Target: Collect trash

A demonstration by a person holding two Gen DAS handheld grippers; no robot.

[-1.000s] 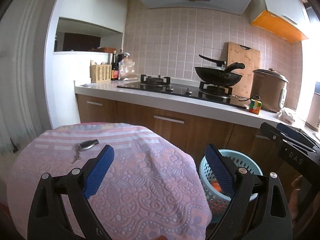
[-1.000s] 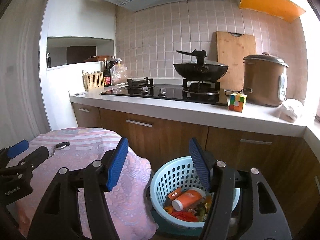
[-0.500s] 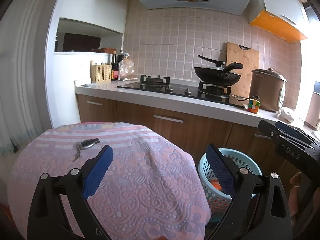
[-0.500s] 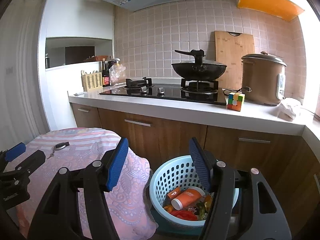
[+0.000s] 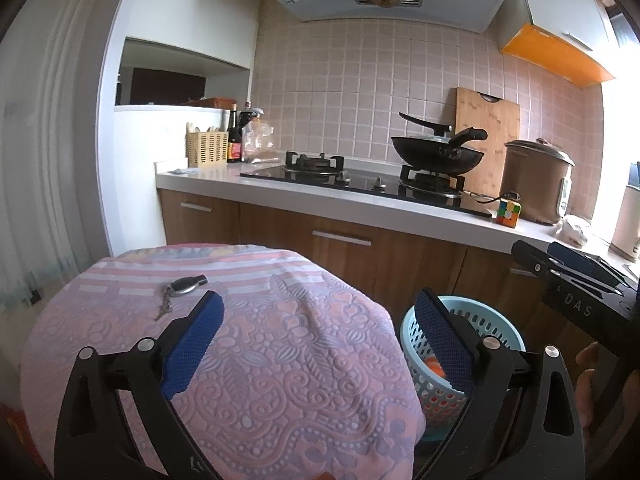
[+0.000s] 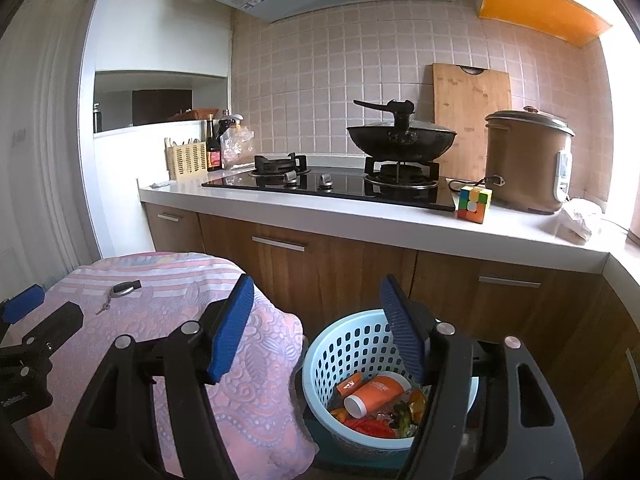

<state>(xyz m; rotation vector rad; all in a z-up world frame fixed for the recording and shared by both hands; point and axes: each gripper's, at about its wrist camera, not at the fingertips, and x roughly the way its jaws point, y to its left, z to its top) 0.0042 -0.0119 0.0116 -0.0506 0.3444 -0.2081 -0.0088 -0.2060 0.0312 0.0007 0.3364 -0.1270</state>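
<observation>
Both claws held wide and empty: left claw [image 5: 318, 338] above the cloth-covered surface [image 5: 280, 360], right claw [image 6: 316, 330] above the basket [image 6: 340, 344] at near right, trash [image 6: 378, 394] inside. Best kept clear of the keys [image 5: 182, 290], likely not trash.

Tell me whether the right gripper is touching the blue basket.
Cannot tell. In the right wrist view the open right gripper has one finger overlapping the basket rim, but no view shows contact or a gap plainly.
</observation>
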